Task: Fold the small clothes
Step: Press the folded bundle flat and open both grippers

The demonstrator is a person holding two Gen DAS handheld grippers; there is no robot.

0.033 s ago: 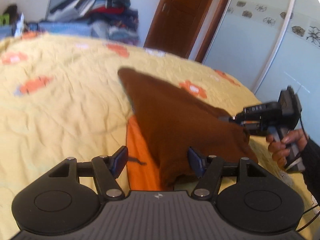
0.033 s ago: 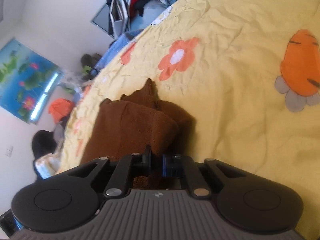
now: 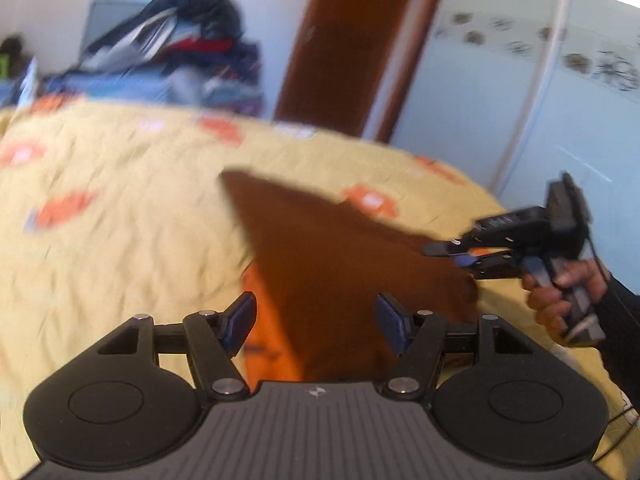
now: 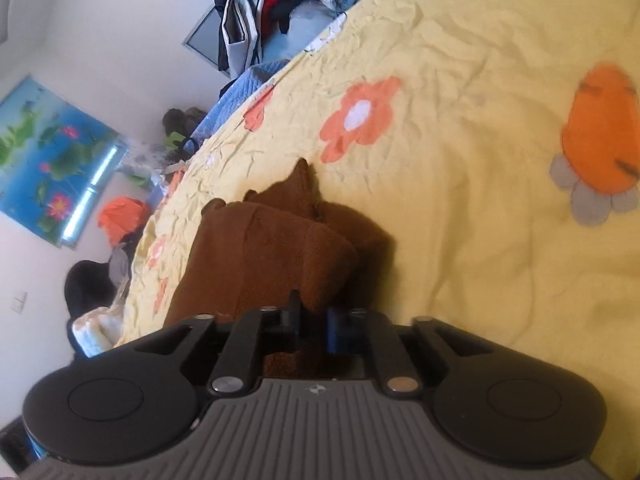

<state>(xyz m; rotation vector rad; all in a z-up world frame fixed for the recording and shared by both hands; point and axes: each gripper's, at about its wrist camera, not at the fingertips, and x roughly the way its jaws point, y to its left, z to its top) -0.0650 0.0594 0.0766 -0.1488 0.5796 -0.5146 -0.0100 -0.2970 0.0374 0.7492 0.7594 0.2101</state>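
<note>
A brown garment (image 3: pixel 344 264) lies on a bed covered by a yellow bedspread (image 3: pixel 120 208) printed with orange flowers. From the left wrist view it tapers to a point toward the far side of the bed and spreads wide toward the near edge, partly covering an orange patch of the print (image 3: pixel 272 336).

The left gripper (image 3: pixel 316 320) hovers over the near end of the garment with its jaws spread and opening; the cloth shows between the fingers, but the pads do not press on it, so it is released.

The right gripper (image 4: pixel 314 326) sits at the garment's right edge, held by a hand (image 3: pixel 560 292) in a dark sleeve. Its jaws are narrow and closing, with brown cloth (image 4: pixel 276 264) bunched in folds between and ahead of the fingers. The pads appear to pinch the fabric.

A pile of clothes (image 3: pixel 172 52) sits beyond the bed, next to a wooden door (image 3: pixel 352 40)
</note>
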